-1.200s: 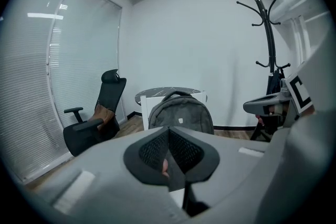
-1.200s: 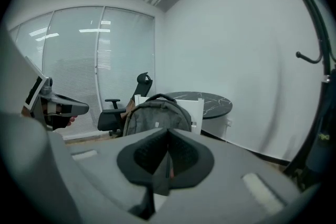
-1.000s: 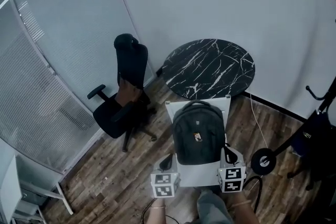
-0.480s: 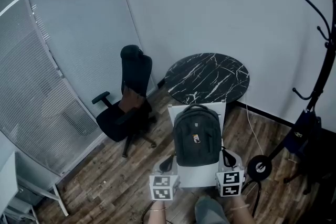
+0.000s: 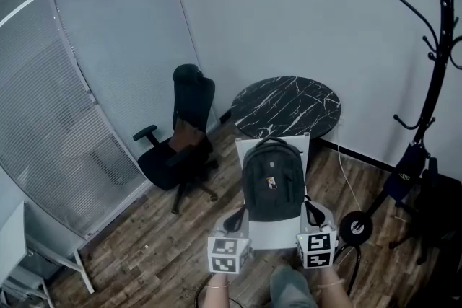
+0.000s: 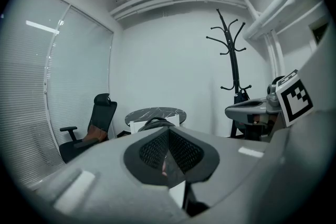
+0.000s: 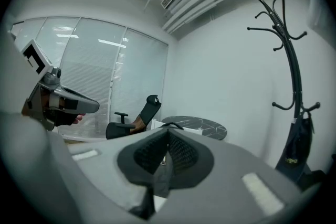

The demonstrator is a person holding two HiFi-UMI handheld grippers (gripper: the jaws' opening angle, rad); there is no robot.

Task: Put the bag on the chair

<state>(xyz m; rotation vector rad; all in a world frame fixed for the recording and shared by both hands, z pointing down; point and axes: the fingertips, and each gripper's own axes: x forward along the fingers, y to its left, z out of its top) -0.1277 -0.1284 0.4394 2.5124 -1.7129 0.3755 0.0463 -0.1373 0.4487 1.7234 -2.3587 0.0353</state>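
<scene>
A dark grey backpack (image 5: 272, 182) lies flat on the seat of a white chair (image 5: 273, 239) right in front of me, its top handle (image 6: 155, 123) toward the round table. My left gripper (image 5: 232, 221) is at the bag's near left corner and my right gripper (image 5: 313, 214) at its near right corner. Both are shut, each pinching a black shoulder strap that runs from the bag's near end. In the left gripper view the pads (image 6: 181, 150) are pressed together with strap hanging below. The right gripper view shows its pads (image 7: 181, 153) the same way.
A black office chair (image 5: 180, 148) stands to the left by the glass wall with blinds (image 5: 72, 133). Behind the white chair is a round black marble table (image 5: 289, 106). A coat rack (image 5: 433, 76) with a dark bag (image 5: 406, 173) and round base (image 5: 356, 226) stands at the right.
The head view has lifted, showing more of the wall and coat rack. The backpack and both grippers keep their places on the white chair.
</scene>
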